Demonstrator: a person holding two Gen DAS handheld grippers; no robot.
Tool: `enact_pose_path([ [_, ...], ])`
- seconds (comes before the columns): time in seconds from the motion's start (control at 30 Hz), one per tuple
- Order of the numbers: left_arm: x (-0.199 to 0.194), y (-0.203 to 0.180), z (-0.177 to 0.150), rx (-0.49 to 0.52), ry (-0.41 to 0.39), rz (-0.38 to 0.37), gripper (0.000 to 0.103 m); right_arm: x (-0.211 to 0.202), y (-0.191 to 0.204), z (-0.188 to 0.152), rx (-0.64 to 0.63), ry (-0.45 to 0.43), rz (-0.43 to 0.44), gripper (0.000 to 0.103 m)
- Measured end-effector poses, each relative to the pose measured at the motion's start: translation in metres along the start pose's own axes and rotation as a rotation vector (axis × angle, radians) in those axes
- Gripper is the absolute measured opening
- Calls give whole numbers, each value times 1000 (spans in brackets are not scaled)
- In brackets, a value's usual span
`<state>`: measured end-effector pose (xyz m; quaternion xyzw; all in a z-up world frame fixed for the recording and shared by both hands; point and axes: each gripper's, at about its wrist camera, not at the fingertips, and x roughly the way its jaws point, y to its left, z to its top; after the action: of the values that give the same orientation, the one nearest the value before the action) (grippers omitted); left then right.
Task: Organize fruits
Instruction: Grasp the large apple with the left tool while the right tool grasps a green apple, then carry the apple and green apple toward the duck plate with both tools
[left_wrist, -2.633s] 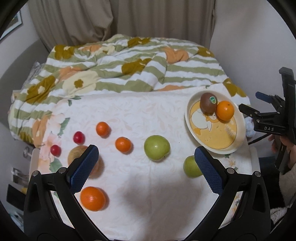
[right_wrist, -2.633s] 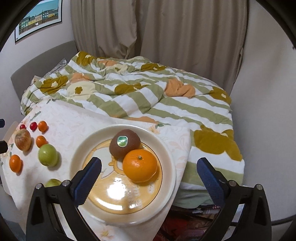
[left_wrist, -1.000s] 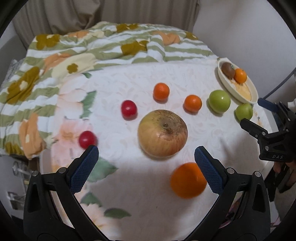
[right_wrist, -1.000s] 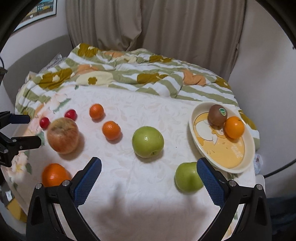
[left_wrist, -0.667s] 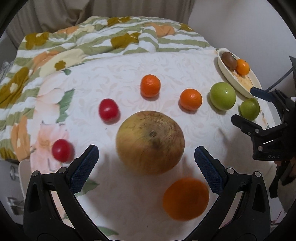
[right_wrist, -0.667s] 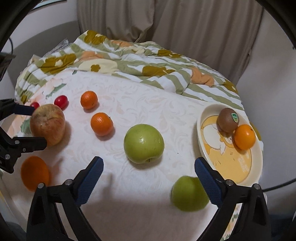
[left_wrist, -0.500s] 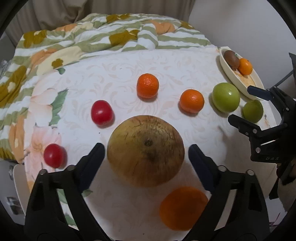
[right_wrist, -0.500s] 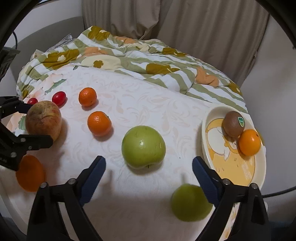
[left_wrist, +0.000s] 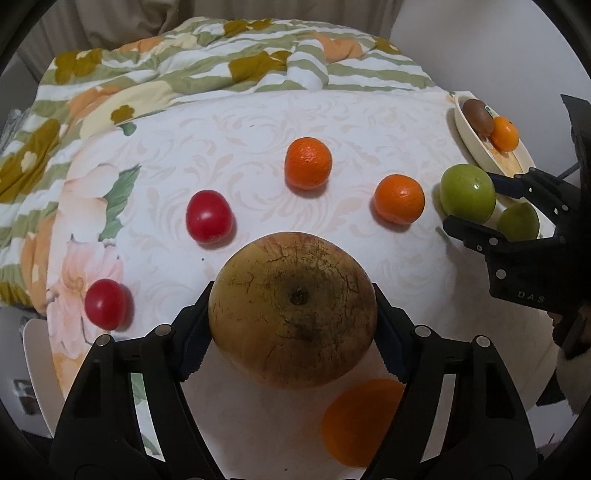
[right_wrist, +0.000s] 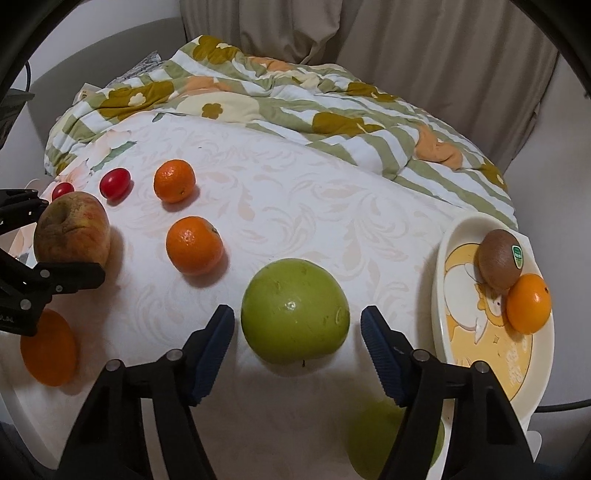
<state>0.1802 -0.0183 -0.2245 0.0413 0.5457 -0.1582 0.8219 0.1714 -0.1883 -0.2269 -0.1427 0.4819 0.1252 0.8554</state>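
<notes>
- the left gripper (left_wrist: 293, 325) points steeply down at the big russet yellow-brown apple (left_wrist: 293, 314); its black jaws with blue pads are closing and both pads look pressed to the apple's sides.
- the right gripper (right_wrist: 297, 345) tilts down over the large round green apple (right_wrist: 294, 312); its jaws are closing, the apple sits between them with a gap on each side, not yet gripped.
- both apples rest on a white floral-patterned cloth (right_wrist: 332, 206) over a table, with a green striped flowered quilt (right_wrist: 295, 99) and beige curtains (right_wrist: 406, 37) beyond.
- right of the green apple stands a cream cartoon-printed plate (right_wrist: 443, 258) holding a brown kiwi (right_wrist: 498, 258) and an orange.
- the russet apple's stem pit faces the left wrist camera, so its axis runs roughly towards the lens.
</notes>
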Motion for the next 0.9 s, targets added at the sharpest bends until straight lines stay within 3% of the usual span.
enact_pose_path([
  [0.17, -3, 5, -5, -1, 1, 19, 83, 5, 1, 1, -8, 12, 14, 61],
  [0.27, -6, 8, -8, -1, 0, 24, 83, 6, 2, 2, -16, 13, -5, 51],
  [0.63, -29, 16, -15, -18, -38, 33, 83, -18, 11, 7, 14, -30, 19, 51],
  [0.9, -75, 18, -18, -17, -100, 32, 83, -58, 28, 14, 45, -67, 25, 51],
])
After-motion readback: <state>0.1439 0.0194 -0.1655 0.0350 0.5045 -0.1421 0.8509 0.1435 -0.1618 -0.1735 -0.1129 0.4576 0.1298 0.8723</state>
